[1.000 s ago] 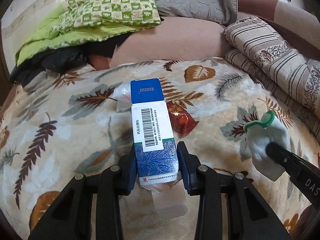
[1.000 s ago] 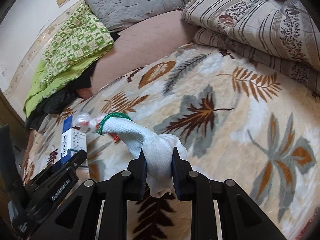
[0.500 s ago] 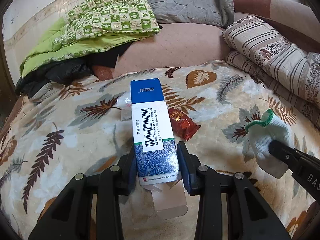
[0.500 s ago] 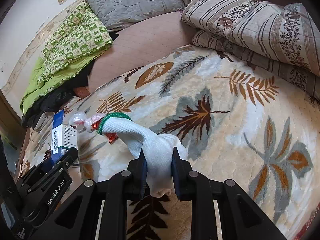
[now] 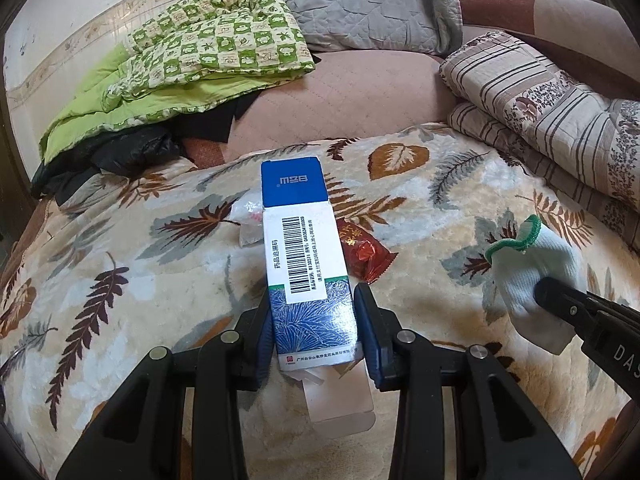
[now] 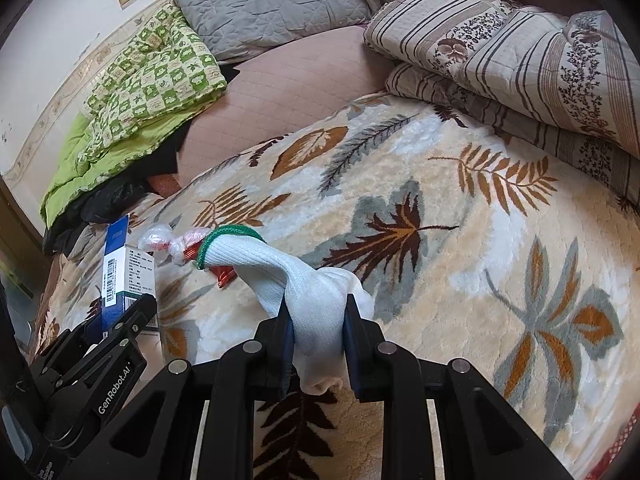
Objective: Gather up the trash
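Left wrist view: rides behind the left claw [image 5: 314, 320], tilted down, close above the bed [image 5: 132, 280]. Right wrist view: behind the right claw [image 6: 316, 334], same downward tilt, equally near. Shared ground: leaf-patterned blanket ahead of both claws, green quilt [image 6: 148, 80], grey pillow [image 5: 368, 4]; each view catches the other claw at its edge.

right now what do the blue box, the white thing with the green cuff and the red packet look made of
Medicine box: thin glossy printed card, with creased flaps and glare. Knit glove: soft white ribbed yarn, limp, with a green cuff. Red wrapper: shiny crinkled plastic or foil, likely.
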The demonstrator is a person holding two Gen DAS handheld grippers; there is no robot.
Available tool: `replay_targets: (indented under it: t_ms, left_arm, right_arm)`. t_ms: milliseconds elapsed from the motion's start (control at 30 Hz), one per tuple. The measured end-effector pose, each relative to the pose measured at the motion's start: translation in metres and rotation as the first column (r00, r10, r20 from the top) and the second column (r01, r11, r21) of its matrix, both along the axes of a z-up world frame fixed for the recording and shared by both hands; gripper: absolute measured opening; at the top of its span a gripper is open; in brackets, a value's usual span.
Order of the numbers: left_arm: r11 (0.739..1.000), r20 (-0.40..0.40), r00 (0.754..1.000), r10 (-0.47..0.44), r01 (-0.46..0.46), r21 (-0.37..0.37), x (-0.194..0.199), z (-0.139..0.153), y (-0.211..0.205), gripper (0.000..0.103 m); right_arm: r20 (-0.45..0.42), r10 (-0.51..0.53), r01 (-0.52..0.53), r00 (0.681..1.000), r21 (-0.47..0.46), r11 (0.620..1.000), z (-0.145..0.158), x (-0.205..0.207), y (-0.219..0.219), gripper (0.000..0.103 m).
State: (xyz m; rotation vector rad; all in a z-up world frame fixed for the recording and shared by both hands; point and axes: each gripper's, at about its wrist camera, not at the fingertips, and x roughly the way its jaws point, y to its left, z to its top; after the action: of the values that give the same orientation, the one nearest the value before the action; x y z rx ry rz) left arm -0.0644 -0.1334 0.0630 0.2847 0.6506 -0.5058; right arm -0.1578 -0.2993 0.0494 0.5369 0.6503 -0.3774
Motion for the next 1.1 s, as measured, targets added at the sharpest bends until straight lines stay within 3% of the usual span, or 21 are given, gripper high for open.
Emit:
replay_targets:
  t_ms: [1100]
  left_arm:
    - [0.999,-0.001,0.999,-0.032,0.032,-0.002,-0.0096,0.0005,-0.0047,0.036]
  right_arm:
    - [0.0,-0.015,0.015,1.0,-0.008,1.0,0.0011,-0.0048,-0.0039,0.024]
